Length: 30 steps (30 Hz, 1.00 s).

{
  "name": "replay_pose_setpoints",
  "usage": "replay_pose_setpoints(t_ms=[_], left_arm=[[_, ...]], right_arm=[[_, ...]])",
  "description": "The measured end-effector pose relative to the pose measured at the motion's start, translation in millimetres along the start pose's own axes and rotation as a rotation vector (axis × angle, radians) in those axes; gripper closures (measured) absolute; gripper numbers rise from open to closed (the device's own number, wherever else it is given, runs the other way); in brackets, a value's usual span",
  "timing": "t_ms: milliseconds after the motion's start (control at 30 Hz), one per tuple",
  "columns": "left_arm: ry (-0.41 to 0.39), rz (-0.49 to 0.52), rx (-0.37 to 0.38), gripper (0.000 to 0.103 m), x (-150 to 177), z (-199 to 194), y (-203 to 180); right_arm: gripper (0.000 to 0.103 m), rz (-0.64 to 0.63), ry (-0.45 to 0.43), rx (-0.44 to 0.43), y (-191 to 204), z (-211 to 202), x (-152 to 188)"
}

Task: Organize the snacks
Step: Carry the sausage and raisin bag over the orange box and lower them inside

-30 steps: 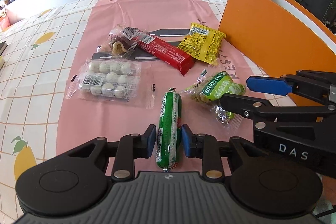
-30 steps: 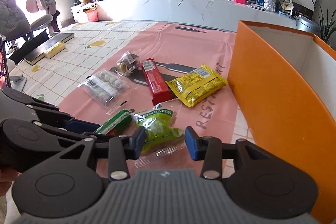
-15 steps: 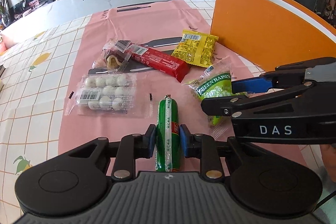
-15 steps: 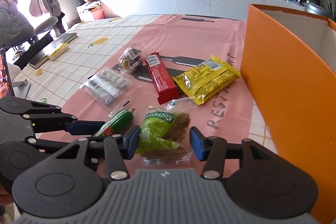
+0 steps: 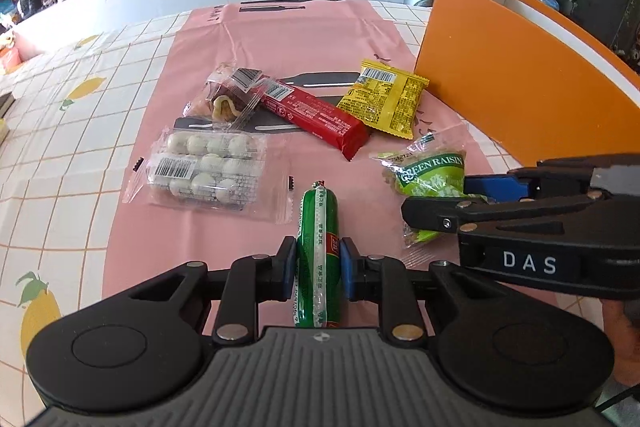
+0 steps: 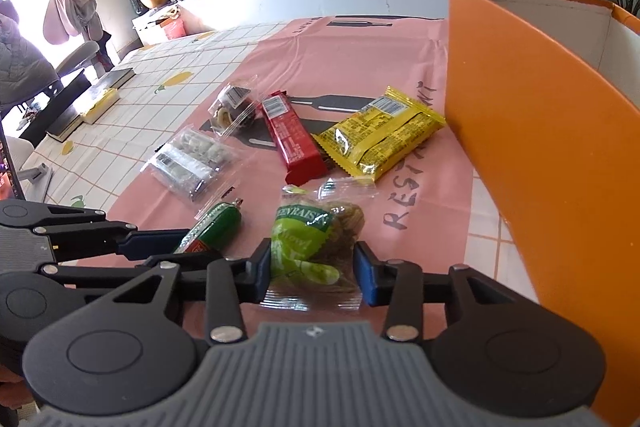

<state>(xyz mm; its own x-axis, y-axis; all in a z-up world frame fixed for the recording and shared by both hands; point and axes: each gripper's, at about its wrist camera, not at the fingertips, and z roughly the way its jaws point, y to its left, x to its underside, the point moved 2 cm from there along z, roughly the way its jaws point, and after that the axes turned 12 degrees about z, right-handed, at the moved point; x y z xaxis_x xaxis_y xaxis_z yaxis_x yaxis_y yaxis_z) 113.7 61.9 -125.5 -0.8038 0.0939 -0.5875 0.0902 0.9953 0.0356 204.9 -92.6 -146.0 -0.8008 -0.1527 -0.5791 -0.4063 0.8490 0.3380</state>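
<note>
glossy plastic wrappers [image 5: 328, 117] on a smooth pink mat [image 5: 304, 43]; matt orange box [image 5: 500, 75].

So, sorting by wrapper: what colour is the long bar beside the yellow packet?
Red bar, clearest in the left wrist view.

My green sausage stick [image 5: 318, 247] lies lengthwise on the pink mat; the green raisin bag [image 6: 312, 247] is just right; four more packets lie beyond.
</note>
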Motion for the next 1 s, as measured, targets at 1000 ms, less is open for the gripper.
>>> replay_pose_setpoints(t_ms=[1000], left_arm=[[-0.221, 0.052, 0.264, 0.079, -95.3, -109.6, -104.1]], right_arm=[[0.063, 0.072, -0.361, 0.204, -46.8, -239.4, 5.0]])
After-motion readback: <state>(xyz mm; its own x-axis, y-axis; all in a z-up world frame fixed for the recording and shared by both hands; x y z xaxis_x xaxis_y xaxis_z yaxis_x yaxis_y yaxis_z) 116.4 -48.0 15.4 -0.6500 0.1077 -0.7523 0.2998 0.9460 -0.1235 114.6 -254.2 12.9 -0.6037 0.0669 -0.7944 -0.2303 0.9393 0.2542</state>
